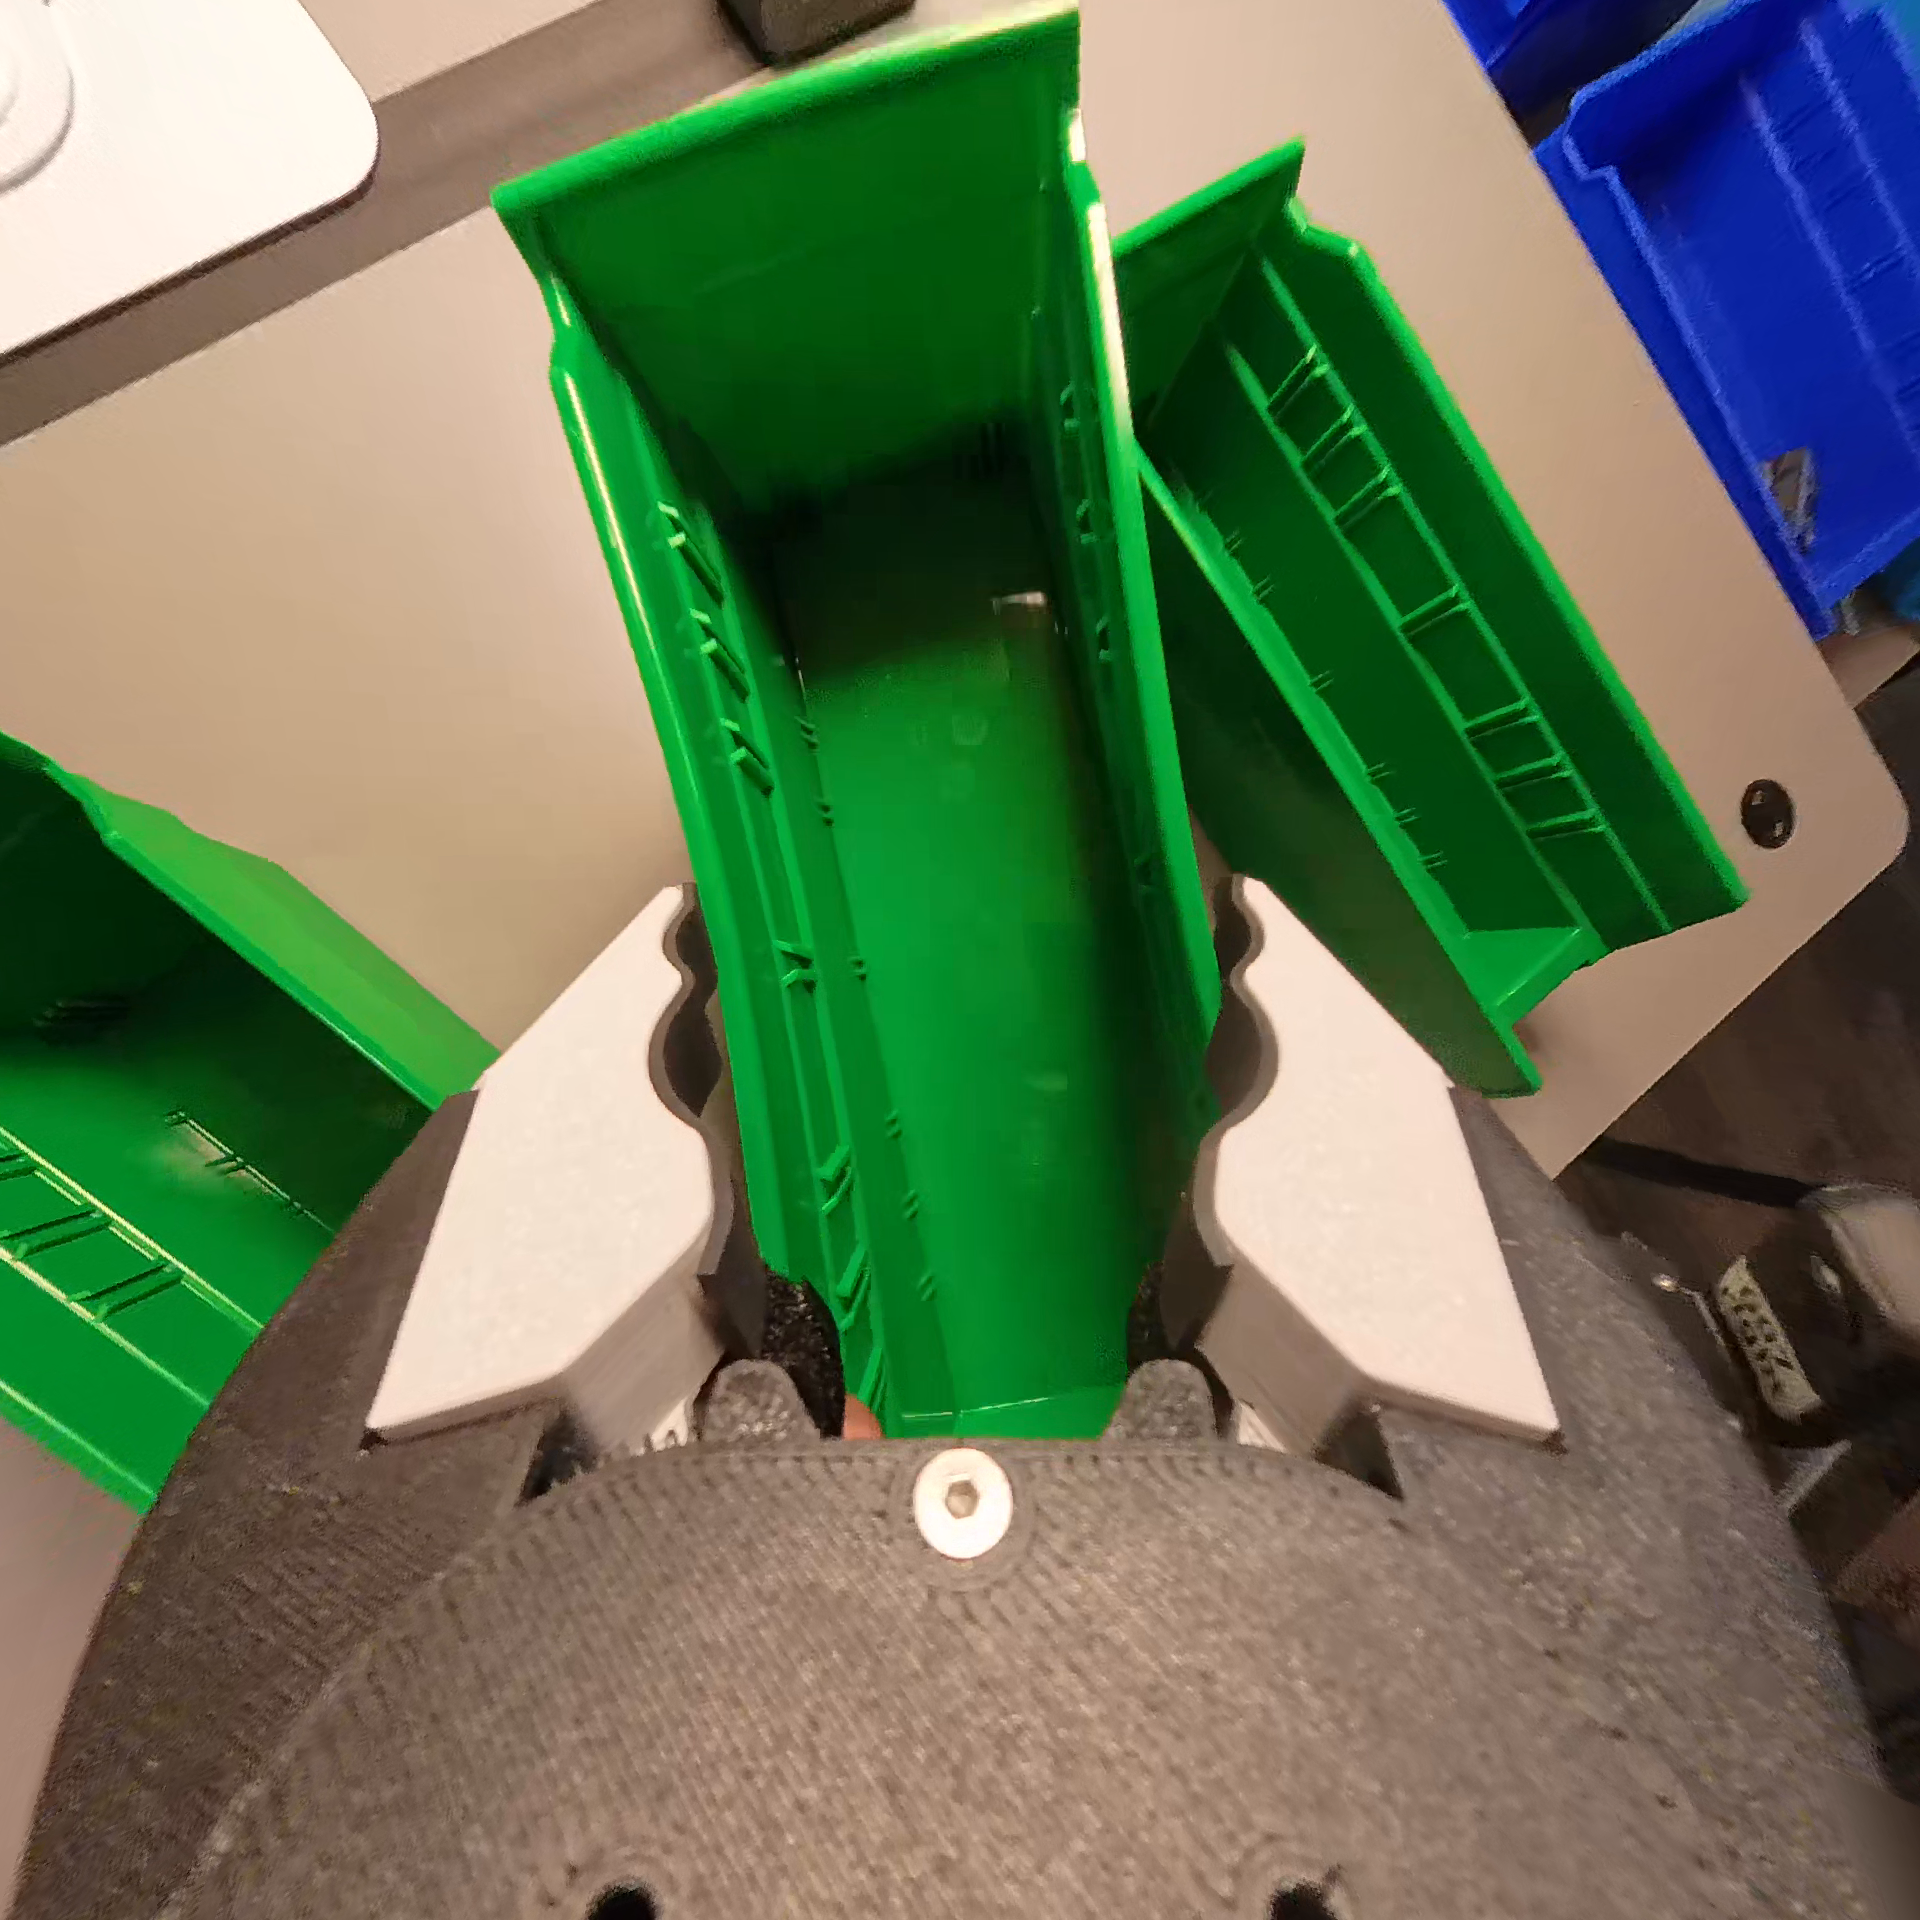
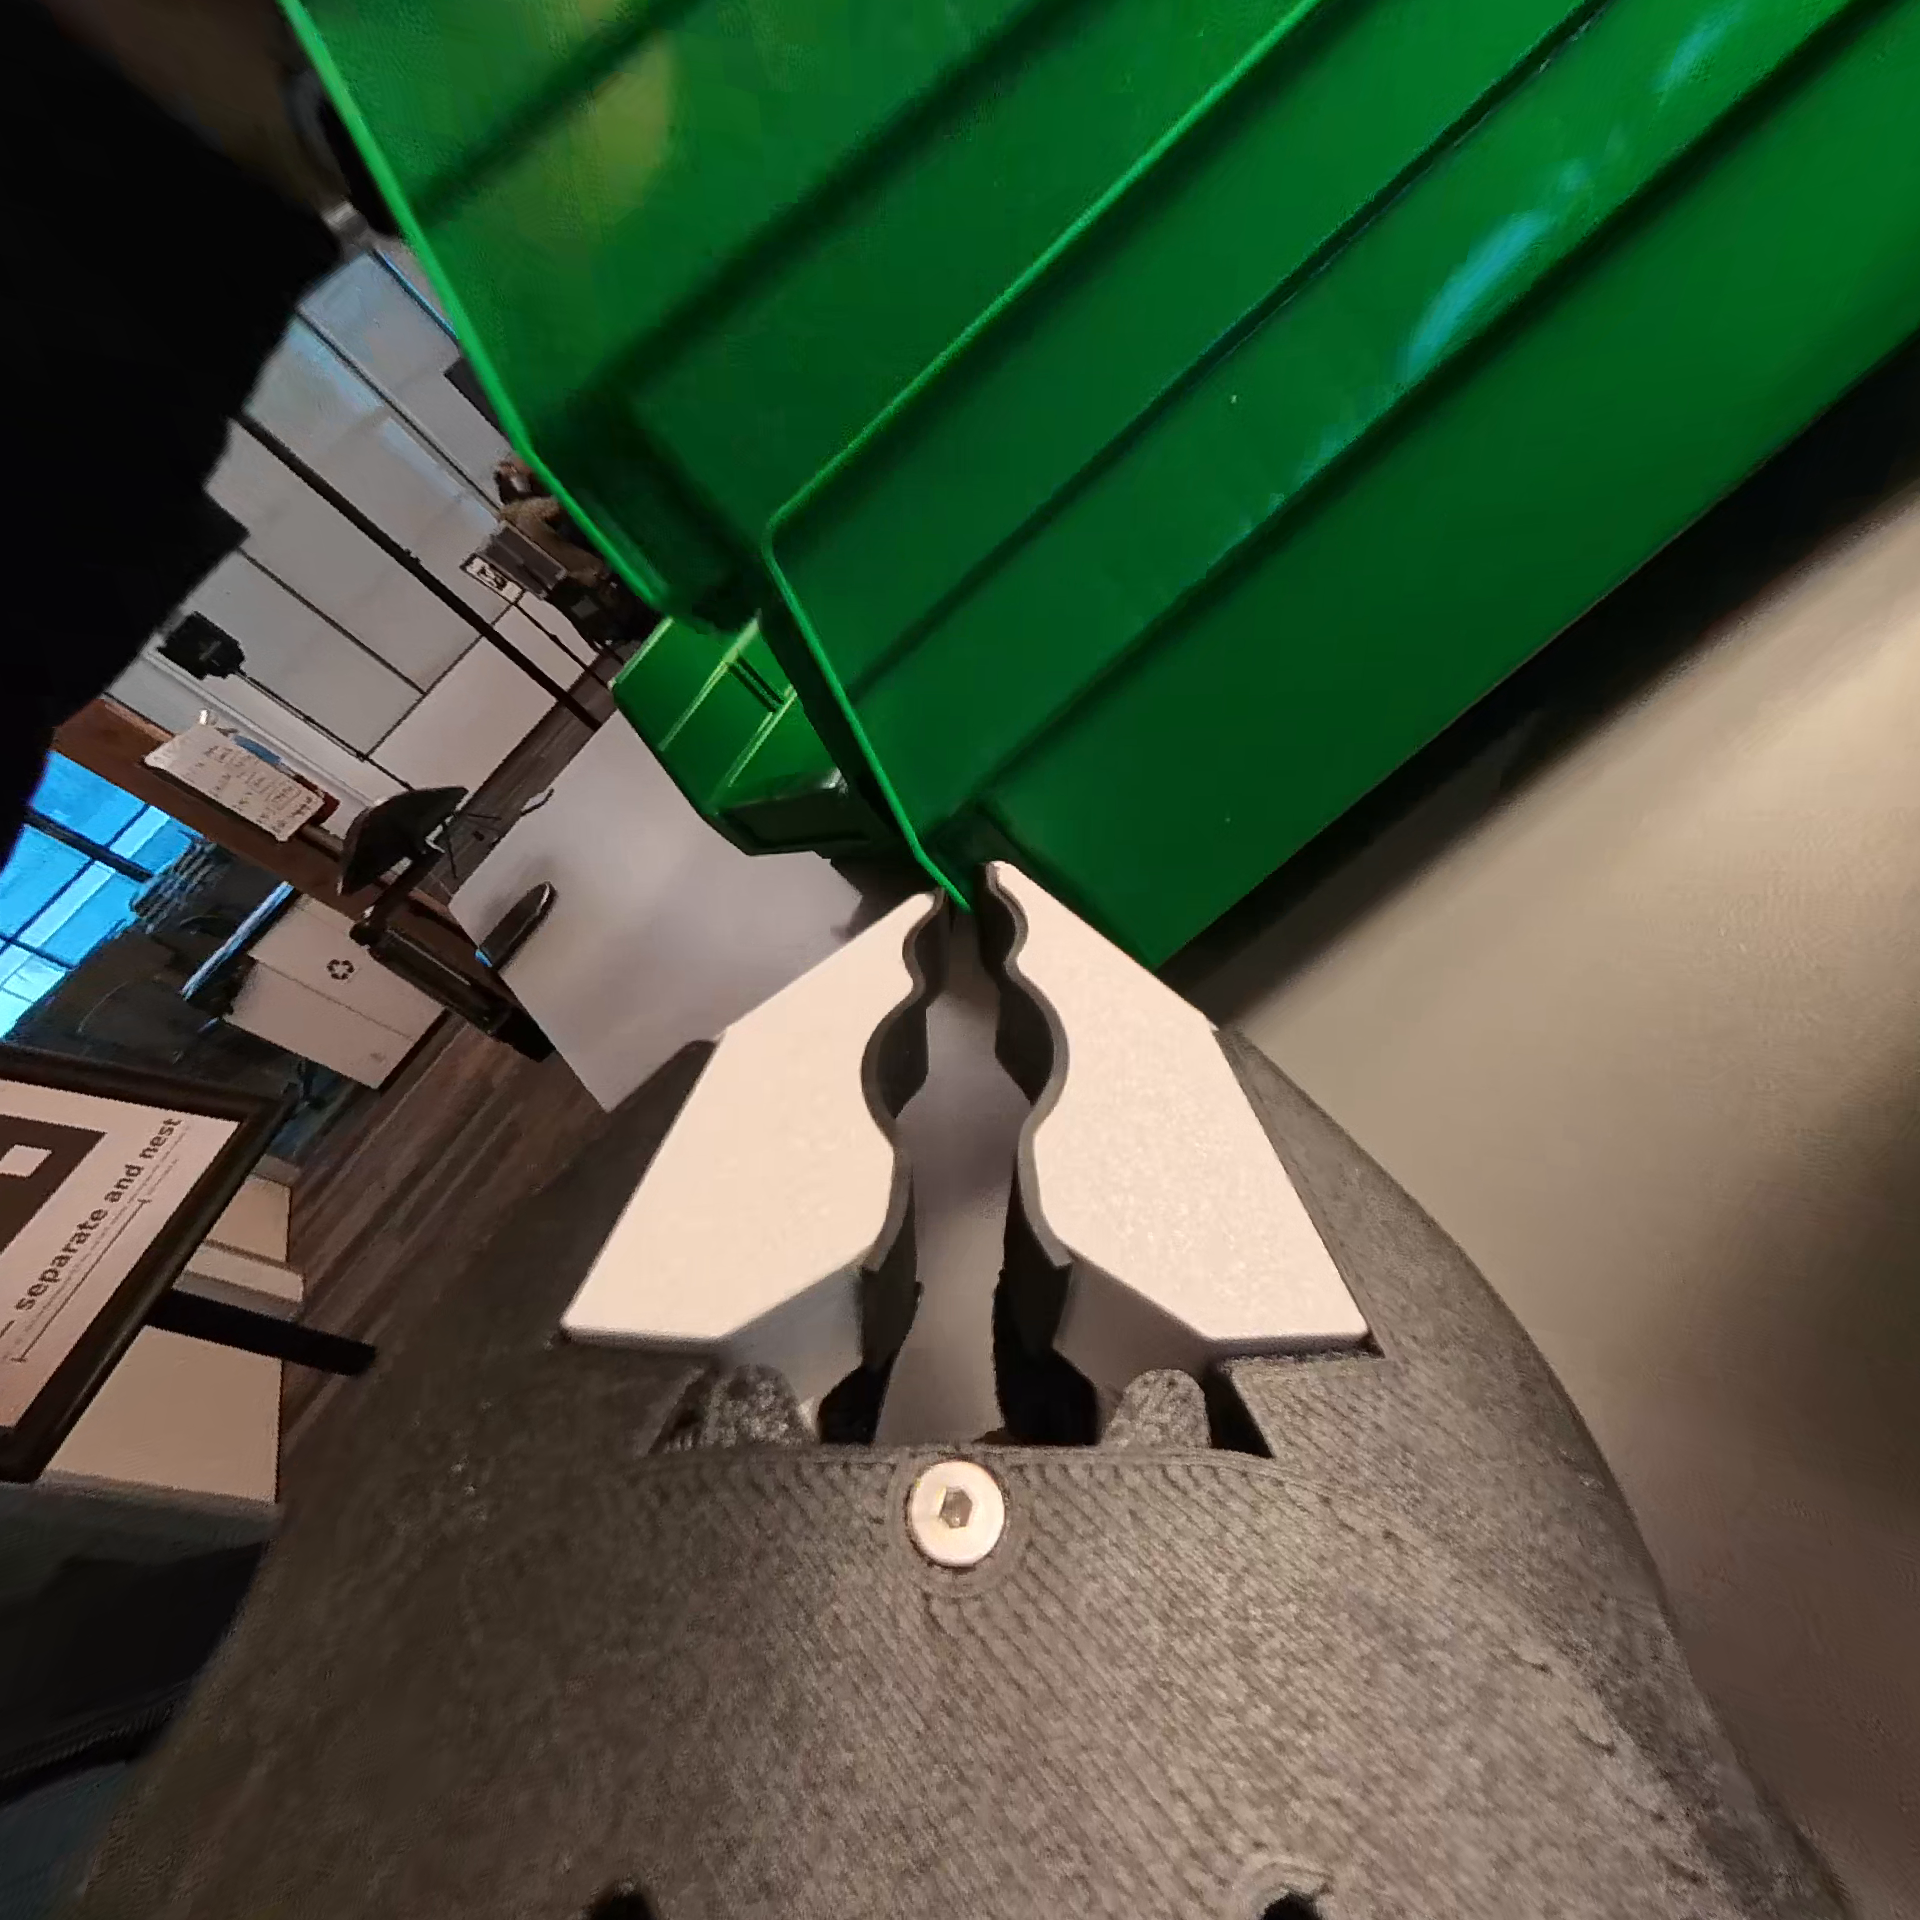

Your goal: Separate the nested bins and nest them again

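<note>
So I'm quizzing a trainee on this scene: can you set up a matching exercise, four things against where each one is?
Things:
1. narrow green bin
2. tilted green bin
3. blue bins
4. right gripper

Places or states:
A. stacked at the table's far right edge
B. fingertips pinching a green bin's rim
C. between the left gripper's wide-open fingers
D. leaning just right of the narrow bin

Pairs: 1-C, 2-D, 3-A, 4-B

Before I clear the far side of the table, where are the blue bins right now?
In the left wrist view, the blue bins sit at the upper right, just beyond the table's edge, right of the tilted green bin.
</note>
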`<action>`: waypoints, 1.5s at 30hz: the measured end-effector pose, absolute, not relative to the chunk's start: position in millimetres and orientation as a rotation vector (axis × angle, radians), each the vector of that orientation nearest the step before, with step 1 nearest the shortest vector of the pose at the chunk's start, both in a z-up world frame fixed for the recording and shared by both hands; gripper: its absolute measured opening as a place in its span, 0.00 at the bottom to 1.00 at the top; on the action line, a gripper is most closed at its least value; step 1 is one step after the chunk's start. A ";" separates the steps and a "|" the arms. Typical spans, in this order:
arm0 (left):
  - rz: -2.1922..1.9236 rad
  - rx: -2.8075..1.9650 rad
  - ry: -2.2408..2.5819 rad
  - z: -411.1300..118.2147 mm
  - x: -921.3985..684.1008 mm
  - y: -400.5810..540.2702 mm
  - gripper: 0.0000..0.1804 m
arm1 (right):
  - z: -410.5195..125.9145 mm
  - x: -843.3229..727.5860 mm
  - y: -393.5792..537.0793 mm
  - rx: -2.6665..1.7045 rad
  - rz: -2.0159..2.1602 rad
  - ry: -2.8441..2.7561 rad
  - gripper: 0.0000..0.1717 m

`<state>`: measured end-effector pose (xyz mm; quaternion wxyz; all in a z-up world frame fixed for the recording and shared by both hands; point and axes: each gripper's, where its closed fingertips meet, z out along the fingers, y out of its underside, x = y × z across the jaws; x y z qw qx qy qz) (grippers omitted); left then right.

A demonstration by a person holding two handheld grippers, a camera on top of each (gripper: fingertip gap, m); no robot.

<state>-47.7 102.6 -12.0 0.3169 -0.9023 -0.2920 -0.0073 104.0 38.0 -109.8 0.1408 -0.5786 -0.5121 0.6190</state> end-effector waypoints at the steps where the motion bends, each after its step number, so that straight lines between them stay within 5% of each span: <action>1: -0.032 -2.355 -0.770 -5.5 -48.1 102.3 0.53 | -112.0 105.8 39.3 -1.688 1.775 -1.487 0.03; 10: -0.047 -2.195 -0.788 57.0 -67.5 63.1 0.54 | -130.4 121.9 54.2 -1.780 1.716 -1.531 0.05; 16: 0.088 -2.098 -0.904 89.5 -115.0 -31.2 0.54 | -129.3 131.6 47.6 -1.750 1.784 -1.582 0.21; 24: 0.313 -2.121 -1.222 1.3 -178.3 -189.0 0.55 | -124.6 149.5 50.7 -1.706 1.706 -1.633 0.28; 32: 0.299 -2.131 -1.371 -88.2 -195.3 -225.1 0.60 | -106.3 149.5 48.3 -1.664 1.610 -1.649 0.28; 39: 0.343 -1.996 -1.314 -80.8 -188.3 -209.4 0.70 | -104.6 141.6 33.5 -1.639 1.608 -1.696 0.28; 45: 0.331 -1.820 -1.083 -35.5 -135.5 -201.3 0.69 | -101.0 143.5 53.8 -1.629 1.534 -1.645 0.28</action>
